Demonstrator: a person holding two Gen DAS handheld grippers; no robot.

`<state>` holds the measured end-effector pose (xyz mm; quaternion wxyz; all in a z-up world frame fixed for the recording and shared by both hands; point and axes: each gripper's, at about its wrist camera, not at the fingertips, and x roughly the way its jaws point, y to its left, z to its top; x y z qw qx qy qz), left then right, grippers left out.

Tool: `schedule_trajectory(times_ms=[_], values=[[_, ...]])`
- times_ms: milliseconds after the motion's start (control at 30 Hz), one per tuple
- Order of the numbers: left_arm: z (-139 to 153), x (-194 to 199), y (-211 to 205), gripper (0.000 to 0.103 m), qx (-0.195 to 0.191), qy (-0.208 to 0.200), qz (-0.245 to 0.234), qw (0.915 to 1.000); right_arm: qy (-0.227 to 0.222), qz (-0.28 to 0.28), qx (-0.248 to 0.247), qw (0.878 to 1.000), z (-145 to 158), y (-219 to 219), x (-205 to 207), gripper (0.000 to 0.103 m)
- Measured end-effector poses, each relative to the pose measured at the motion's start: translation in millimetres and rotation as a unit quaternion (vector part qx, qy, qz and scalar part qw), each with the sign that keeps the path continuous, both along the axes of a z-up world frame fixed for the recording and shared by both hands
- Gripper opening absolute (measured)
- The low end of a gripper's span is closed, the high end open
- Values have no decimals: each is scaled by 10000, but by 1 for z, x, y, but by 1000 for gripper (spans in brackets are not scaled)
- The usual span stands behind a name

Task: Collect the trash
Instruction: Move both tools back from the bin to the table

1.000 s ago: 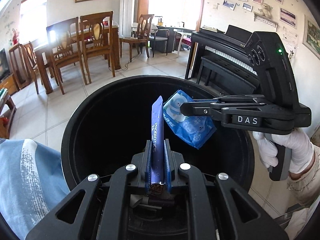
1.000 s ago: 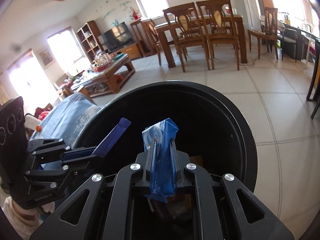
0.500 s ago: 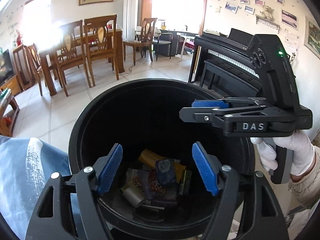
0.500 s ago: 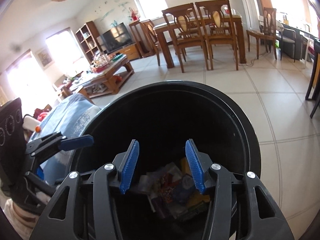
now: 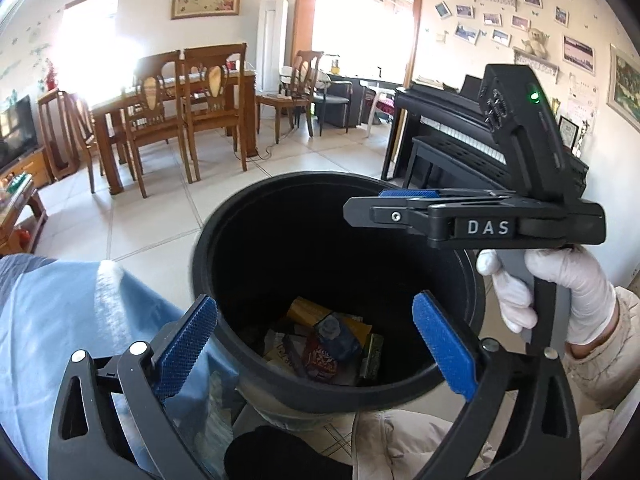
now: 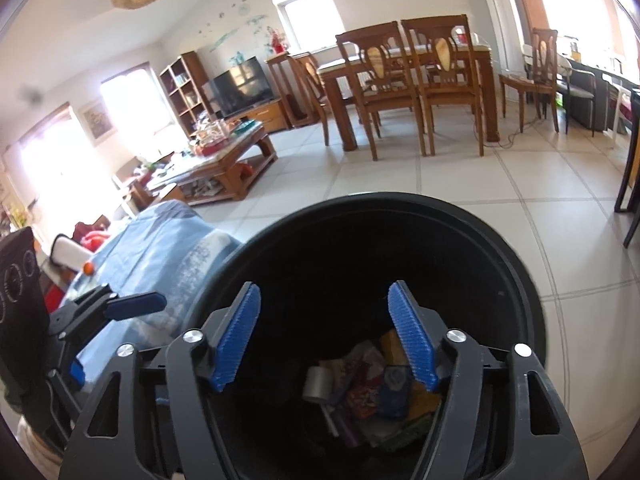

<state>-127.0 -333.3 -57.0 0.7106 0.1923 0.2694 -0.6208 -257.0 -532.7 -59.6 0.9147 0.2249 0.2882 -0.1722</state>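
Below, directly under both grippers, the dropped trash [image 5: 324, 340] lies at the bottom of the black bin [image 5: 248, 216]; left gripper [image 5: 316, 344] and right gripper [image 6: 324, 344], jaws just opened wide, hold nothing, equally near the rim.

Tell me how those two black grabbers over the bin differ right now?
The left gripper has its jaws spread wider than the right gripper. The left gripper sits by the blue cloth; the right gripper is on the bin's far side from it, held by a white-gloved hand. Shared: both have blue pads, both have just been opening with nothing between the jaws, and both point down into the bin at the trash.
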Motion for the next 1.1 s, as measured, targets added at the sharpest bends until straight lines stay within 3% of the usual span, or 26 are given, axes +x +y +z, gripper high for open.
schedule_trajectory(times_ms=[333, 600, 700, 767, 967, 1100], values=[[18, 39, 80, 98, -314, 20, 882, 9956, -112, 674, -91, 9976, 22, 67, 70, 83], [28, 78, 151, 98, -592, 111, 1738, 9829, -156, 1303, -116, 9913, 35, 130, 131, 88], [30, 92, 177, 98, -646, 119, 2030, 9770, -132, 1564, -50, 9876, 38, 156, 159, 98], [31, 99, 190, 98, -666, 109, 2199, 9732, -55, 1721, -52, 9850, 38, 172, 175, 98], [30, 138, 247, 98, -719, 246, 3016, 9504, 226, 2343, 15, 9719, 34, 229, 231, 98], [31, 169, 290, 98, -739, 364, 3685, 9260, 410, 2775, -57, 9598, 27, 265, 260, 98]])
